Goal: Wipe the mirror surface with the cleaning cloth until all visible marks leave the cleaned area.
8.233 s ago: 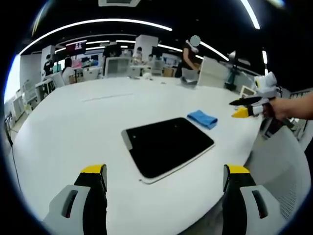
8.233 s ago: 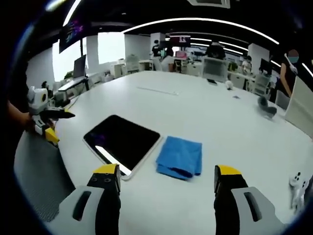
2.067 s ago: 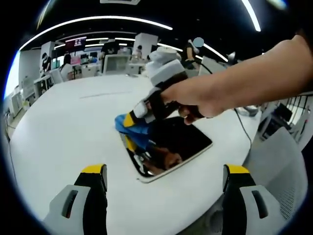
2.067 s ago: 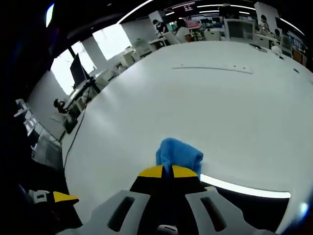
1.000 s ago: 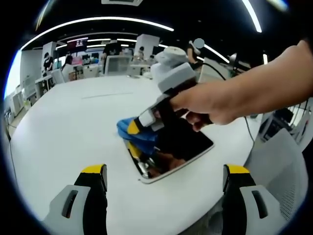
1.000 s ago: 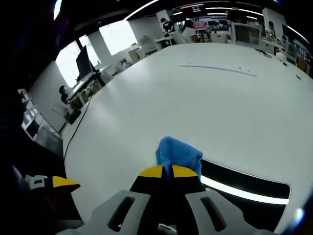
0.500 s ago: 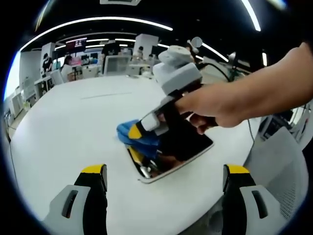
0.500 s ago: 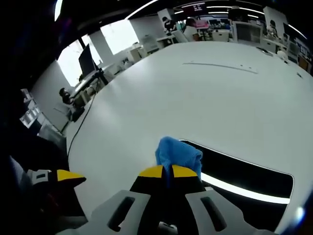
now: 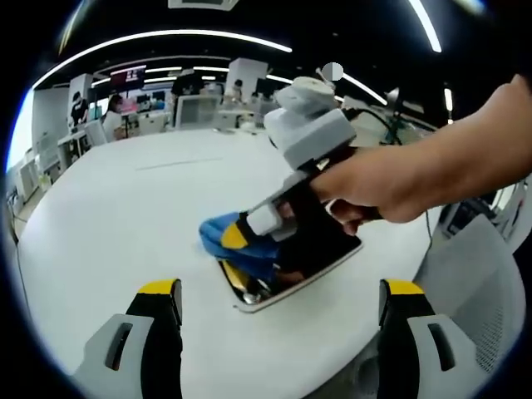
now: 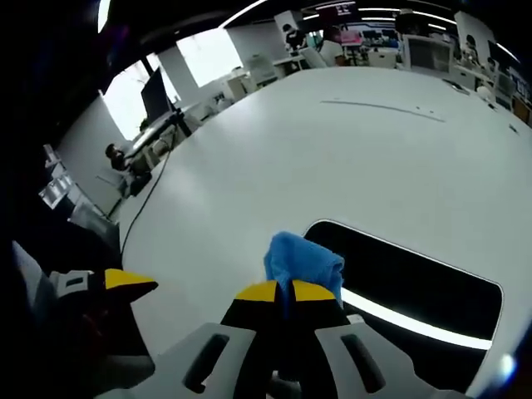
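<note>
A flat black mirror (image 9: 320,249) (image 10: 416,278) with a pale rim lies on the white table. A blue cleaning cloth (image 9: 226,237) (image 10: 302,262) is pressed on the mirror's near-left corner. My right gripper (image 10: 288,292) is shut on the cloth; in the left gripper view it comes in from the right as the right gripper (image 9: 241,234), held by a person's hand (image 9: 391,184). My left gripper (image 9: 280,289) hovers open above the table's near edge, short of the mirror, with nothing between its fingers. It shows at the lower left of the right gripper view as the left gripper (image 10: 125,283).
The big white table (image 9: 125,208) stretches far back and left. Desks, monitors and people stand in the office behind it. A mesh chair (image 9: 474,291) stands at the right of the table edge.
The right gripper with the cloth has slid down along the mirror's left edge toward its near corner. The left gripper has stayed put.
</note>
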The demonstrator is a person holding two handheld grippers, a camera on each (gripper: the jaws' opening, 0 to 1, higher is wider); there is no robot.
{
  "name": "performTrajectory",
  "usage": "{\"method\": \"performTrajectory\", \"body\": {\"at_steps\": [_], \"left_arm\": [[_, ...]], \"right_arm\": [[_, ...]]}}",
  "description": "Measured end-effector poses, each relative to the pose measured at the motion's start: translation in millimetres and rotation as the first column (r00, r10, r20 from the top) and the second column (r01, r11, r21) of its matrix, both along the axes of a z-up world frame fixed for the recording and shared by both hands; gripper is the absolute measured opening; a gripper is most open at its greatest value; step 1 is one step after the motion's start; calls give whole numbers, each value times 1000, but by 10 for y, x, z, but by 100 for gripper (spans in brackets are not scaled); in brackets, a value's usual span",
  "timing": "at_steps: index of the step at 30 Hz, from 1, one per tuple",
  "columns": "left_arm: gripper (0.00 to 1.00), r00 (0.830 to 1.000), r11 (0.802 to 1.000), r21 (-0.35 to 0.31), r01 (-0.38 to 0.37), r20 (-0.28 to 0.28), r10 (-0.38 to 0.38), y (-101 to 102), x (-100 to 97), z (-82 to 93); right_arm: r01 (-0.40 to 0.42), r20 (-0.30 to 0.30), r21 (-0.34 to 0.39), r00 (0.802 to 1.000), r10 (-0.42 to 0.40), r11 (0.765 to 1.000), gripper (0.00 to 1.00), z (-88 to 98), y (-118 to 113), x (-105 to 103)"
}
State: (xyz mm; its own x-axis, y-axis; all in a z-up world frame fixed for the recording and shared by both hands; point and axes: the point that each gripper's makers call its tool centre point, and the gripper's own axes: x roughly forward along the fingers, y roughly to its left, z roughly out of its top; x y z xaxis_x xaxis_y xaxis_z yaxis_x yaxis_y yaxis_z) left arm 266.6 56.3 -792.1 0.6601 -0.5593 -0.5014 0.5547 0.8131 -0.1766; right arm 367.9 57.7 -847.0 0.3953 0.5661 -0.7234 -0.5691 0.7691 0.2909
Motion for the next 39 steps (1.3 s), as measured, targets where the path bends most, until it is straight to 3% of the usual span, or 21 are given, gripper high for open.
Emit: {"method": "performTrajectory", "body": {"at_steps": [18,24,39], "left_arm": [[99,1000,1000,-4,-20,5,20,32,19,9],[99,1000,1000,-1,-11,1,11,16,7,3],[99,1000,1000,6,-16,-2,16,28,6,-7]], "right_arm": [[-42,-4,-9,999,42,999,0,0,3,-46],[-105,46,-41,993,107,994,0,3,9,-53],[-70,14,-15,997,70,997,0,-10,-54,-20]]}}
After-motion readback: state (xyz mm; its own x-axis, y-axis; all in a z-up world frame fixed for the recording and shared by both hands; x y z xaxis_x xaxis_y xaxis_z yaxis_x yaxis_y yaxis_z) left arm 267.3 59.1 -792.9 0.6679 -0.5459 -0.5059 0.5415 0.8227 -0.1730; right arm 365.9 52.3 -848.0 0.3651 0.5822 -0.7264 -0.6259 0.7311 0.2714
